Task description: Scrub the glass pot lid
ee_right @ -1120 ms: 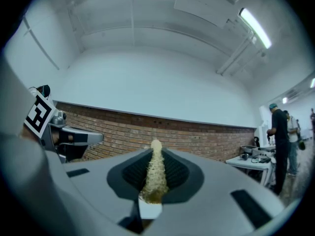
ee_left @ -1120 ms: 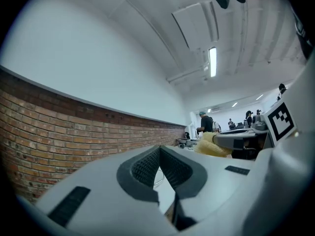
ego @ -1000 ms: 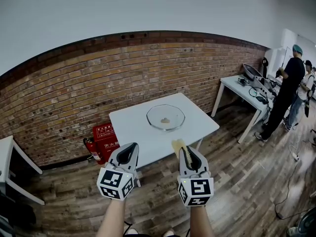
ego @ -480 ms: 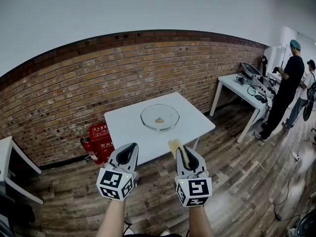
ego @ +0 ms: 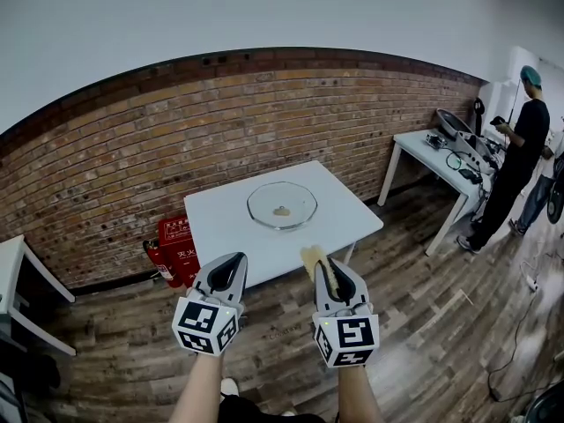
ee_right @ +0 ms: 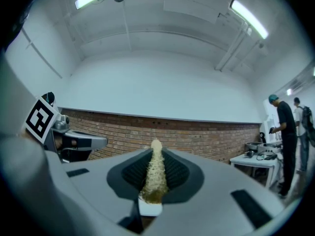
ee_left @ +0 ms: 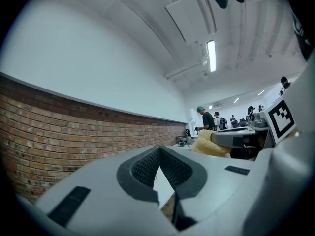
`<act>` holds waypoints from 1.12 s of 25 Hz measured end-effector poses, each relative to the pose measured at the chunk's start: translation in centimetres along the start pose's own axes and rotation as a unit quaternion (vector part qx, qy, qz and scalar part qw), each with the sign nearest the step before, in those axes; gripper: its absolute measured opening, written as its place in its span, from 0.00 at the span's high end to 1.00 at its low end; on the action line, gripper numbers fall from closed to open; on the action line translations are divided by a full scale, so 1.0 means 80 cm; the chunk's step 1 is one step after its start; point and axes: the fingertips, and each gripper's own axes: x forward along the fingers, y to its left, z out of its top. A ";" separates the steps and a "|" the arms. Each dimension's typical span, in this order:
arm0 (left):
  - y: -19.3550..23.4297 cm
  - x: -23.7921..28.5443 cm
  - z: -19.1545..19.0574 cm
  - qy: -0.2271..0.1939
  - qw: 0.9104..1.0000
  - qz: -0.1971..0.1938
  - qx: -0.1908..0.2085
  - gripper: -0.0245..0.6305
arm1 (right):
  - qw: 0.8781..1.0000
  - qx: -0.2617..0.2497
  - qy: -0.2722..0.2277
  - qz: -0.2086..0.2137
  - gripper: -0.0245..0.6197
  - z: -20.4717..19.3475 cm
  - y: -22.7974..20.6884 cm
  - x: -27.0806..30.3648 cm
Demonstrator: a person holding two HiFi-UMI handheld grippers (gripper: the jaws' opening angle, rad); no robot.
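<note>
A round glass pot lid [ego: 282, 205] lies on a white table [ego: 229, 227] ahead of me in the head view, with a small brown spot at its centre. My left gripper [ego: 227, 267] is held above the floor short of the table, its jaws shut with nothing between them [ee_left: 158, 154]. My right gripper [ego: 324, 270] hangs beside it, shut on a yellow scrub sponge [ego: 313, 259]. The sponge stands pinched between the black pads [ee_right: 155, 173] in the right gripper view, and it shows at the right in the left gripper view [ee_left: 210, 144].
A red fire extinguisher box [ego: 179, 247] stands on the wood floor against the brick wall, left of the table. A second white table [ego: 423, 152] with equipment is at the right, where a person in black [ego: 515, 161] stands. Another white table edge [ego: 22, 263] is at far left.
The table and lid have drifted slightly left and nearer in the head view as I step forward. Both grippers keep their pose and grip.
</note>
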 end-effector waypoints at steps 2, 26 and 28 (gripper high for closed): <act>-0.001 0.004 0.000 0.000 1.000 0.001 0.002 0.95 | 1.000 -0.001 -0.003 0.001 0.87 0.001 -0.005 0.002; 0.074 0.110 -0.039 0.009 1.000 -0.009 -0.009 0.95 | 1.000 0.003 0.008 -0.012 0.87 -0.037 -0.033 0.123; 0.082 0.126 -0.047 0.012 1.000 -0.014 -0.009 0.95 | 1.000 0.008 0.008 -0.017 0.87 -0.044 -0.041 0.141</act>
